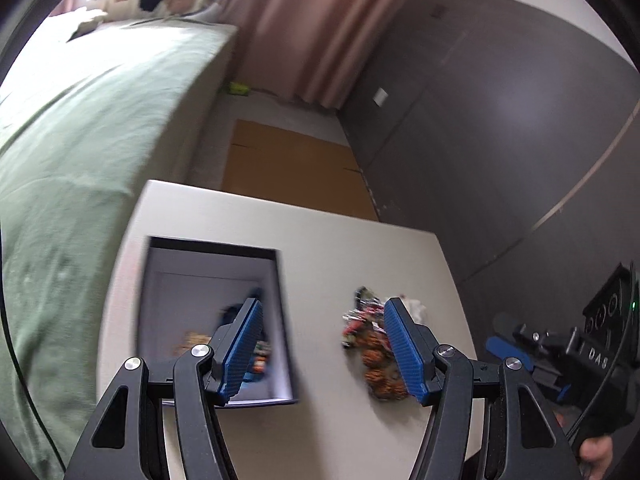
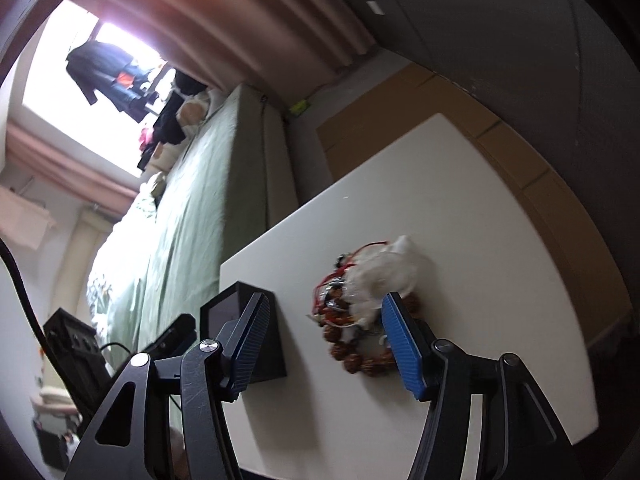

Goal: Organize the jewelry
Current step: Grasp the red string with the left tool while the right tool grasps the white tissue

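Note:
A pile of jewelry (image 1: 370, 344) with brown bead bracelets, red cords and a white pouch lies on the white table (image 1: 336, 248). A dark open box (image 1: 208, 320) with a pale lining sits to its left and holds a few pieces. My left gripper (image 1: 322, 348) is open above the table, between box and pile. In the right wrist view the pile (image 2: 360, 312) lies just ahead of my open, empty right gripper (image 2: 326, 344), with the box (image 2: 256, 340) to its left. The right gripper also shows in the left wrist view (image 1: 560, 352).
A bed with a green cover (image 1: 80, 140) runs along the table's left side. Flat brown cardboard (image 1: 296, 168) lies on the floor beyond the table. A grey wall (image 1: 500, 120) and pink curtain (image 1: 300, 20) stand behind.

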`<state>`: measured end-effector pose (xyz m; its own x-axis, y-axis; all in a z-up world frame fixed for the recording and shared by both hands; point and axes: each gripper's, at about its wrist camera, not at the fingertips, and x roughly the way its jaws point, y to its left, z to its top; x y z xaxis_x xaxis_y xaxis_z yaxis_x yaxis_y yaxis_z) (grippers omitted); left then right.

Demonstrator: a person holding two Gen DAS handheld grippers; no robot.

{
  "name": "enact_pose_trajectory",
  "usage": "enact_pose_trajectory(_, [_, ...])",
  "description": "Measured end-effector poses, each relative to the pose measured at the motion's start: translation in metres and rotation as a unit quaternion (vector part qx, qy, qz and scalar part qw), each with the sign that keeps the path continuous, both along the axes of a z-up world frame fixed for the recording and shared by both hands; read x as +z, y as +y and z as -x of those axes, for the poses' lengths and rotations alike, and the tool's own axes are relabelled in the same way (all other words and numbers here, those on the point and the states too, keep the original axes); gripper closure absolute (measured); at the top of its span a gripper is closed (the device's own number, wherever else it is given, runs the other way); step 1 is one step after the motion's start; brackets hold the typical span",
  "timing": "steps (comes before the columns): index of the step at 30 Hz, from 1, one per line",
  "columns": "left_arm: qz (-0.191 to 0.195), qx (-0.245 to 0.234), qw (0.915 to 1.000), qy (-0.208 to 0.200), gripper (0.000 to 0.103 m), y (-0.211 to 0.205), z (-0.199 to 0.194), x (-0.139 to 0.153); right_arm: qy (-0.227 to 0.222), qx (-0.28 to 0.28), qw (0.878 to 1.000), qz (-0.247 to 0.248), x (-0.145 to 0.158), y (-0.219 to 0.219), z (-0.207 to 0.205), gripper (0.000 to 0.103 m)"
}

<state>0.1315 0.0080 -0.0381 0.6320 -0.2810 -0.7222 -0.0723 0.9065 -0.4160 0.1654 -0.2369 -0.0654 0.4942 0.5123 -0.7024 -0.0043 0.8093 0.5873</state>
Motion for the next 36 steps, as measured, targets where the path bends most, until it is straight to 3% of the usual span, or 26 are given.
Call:
enact_pose_trajectory(3, [-0.014, -0.018, 0.9997, 0.005, 0.039, -0.021, -0.007, -0.005, 0.014, -0.017, 1.0, -0.008, -0.006, -0.01, -0.003, 0.044])
enact_pose_trajectory(10, [-0.035, -0.047, 0.998, 0.025, 0.054, -0.059, -0.029, -0.023, 0.035, -0.044, 0.998, -0.026, -0.015, -0.032, -0.006, 0.044])
enact_pose_trajectory(20, [-0.066, -0.05, 0.9953, 0.05, 0.064, -0.082, -0.048, -0.049, 0.06, -0.053, 0.996, -0.037, -0.024, -0.041, -0.012, 0.044])
enact_pose_trajectory(23, [-0.068, -0.051, 0.995, 0.051, 0.075, -0.084, -0.05, -0.053, 0.078, -0.047, 0.995, -0.034, -0.033, -0.038, -0.015, 0.044])
enact_pose_trajectory(27, [-0.056, -0.046, 0.9959, 0.053, 0.099, -0.081, -0.05, -0.059, 0.094, -0.04, 0.994, -0.032, -0.044, -0.034, -0.019, 0.044])
enact_pose_trajectory(36, [-0.029, -0.055, 0.998, 0.013, 0.102, -0.072, -0.037, -0.031, 0.063, -0.02, 0.997, -0.044, -0.051, -0.011, -0.036, 0.044])
